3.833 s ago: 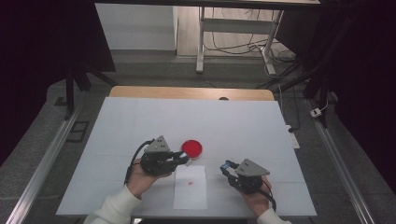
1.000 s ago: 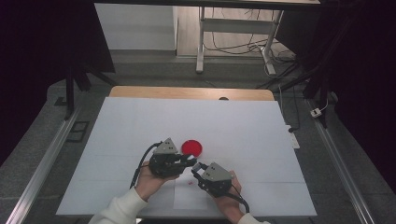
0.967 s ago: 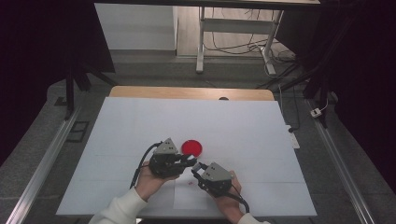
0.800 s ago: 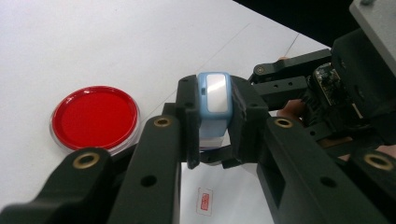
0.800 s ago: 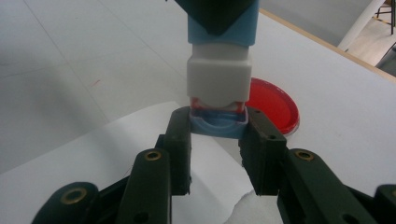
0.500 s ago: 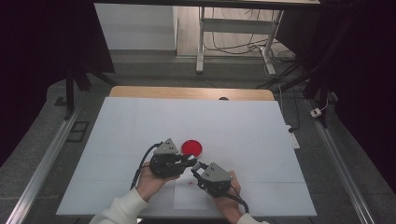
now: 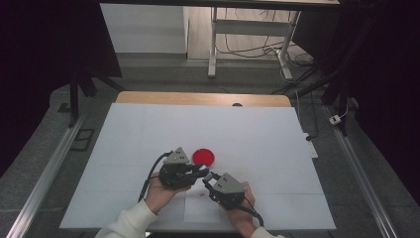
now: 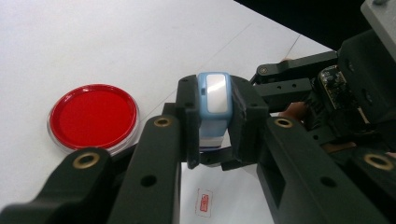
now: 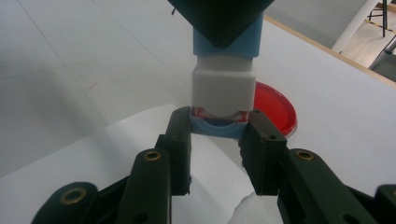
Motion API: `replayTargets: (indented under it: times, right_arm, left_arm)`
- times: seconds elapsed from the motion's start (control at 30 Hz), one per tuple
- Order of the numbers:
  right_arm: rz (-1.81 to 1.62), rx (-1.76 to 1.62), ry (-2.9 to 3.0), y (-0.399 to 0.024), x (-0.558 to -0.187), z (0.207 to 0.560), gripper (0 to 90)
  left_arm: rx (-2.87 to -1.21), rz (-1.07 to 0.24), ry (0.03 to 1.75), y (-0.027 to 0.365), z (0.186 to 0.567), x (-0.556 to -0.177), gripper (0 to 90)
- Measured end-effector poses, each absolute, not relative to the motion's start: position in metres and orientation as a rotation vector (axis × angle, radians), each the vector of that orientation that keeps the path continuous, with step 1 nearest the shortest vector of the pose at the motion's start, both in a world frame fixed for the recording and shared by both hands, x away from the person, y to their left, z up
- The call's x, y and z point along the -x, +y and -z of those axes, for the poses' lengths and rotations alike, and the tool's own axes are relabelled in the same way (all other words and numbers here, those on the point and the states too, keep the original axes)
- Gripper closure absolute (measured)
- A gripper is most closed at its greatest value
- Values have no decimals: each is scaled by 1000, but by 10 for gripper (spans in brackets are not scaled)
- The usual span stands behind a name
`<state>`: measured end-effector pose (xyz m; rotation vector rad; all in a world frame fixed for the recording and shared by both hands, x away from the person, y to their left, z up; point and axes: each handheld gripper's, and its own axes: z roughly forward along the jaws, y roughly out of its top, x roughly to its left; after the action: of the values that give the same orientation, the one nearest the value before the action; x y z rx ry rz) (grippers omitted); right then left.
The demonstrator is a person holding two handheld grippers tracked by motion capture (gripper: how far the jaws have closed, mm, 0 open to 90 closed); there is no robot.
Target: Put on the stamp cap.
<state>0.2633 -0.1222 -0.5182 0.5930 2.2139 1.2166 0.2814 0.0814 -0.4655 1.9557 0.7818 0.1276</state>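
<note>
Stamp (image 8: 214,108) sits between my two grippers, above the white sheet of paper (image 7: 195,210) near the front edge of the table (image 7: 257,134). My left gripper (image 8: 214,126) is clamped on the stamp's upper part, light blue with a pale grey panel on the end that faces this camera; the pads press both its sides. In the right gripper view my right gripper (image 9: 219,140) is shut on the stamp's (image 9: 224,88) lower blue rim, one pad each side; above that rim is a thin red band, then the white middle block, then the blue top under the dark shape of the other gripper. So both sets of jaws are closed on the same stamp, one at each end, and it is off the table. From the high view the left gripper (image 7: 200,171) and right gripper (image 7: 208,179) meet tip to tip just in front of the red dish (image 7: 203,156), a round red disc with a clear rim, lying flat on the table, close to the stamp but not touching it. On the paper there's a small red rectangular print (image 8: 203,203) with writing inside; too small and blurred to read. Same mark shows as a faint red speck (image 7: 201,195) from above. No readable brand or label on the stamp or on the dish.
</note>
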Motion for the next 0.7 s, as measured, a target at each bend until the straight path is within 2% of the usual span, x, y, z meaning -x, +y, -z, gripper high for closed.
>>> replayTargets:
  times: [0.7]
  right_arm:
    - [-1222,-609,2200,-123,-262,518,645]
  left_arm:
    - [-1957,-114,784,81,467,-282,751]
